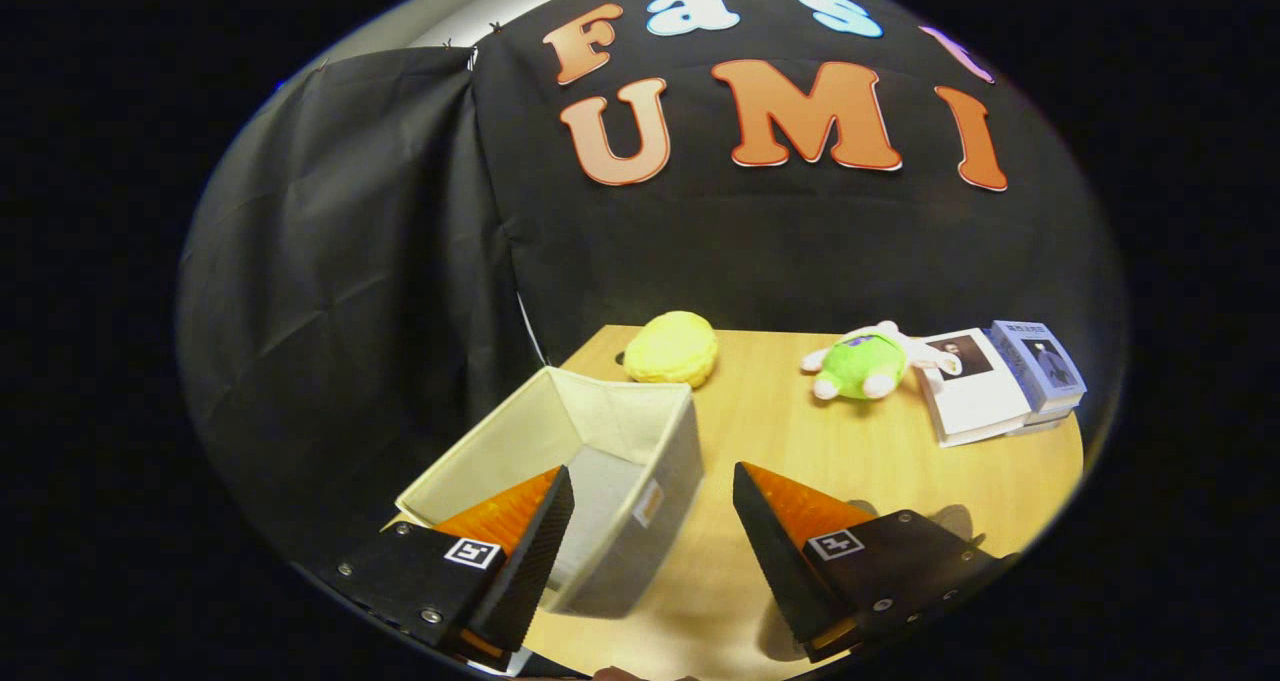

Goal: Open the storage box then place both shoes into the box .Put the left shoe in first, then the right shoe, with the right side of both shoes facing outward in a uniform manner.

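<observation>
My claw hangs spread wide, gripping nothing. One storage box sits open-topped at eleven o'clock, under one finger; I judge that finger could snag its soft wall and drag it. Beyond on the surface: one yellow plush, one green toy, two books. No shoes spotted.

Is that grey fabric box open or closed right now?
Open. The storage box has no lid over it, and its pale inner walls and floor show from above. The gripper hovers over its near corner, fingers spread, holding nothing.
</observation>
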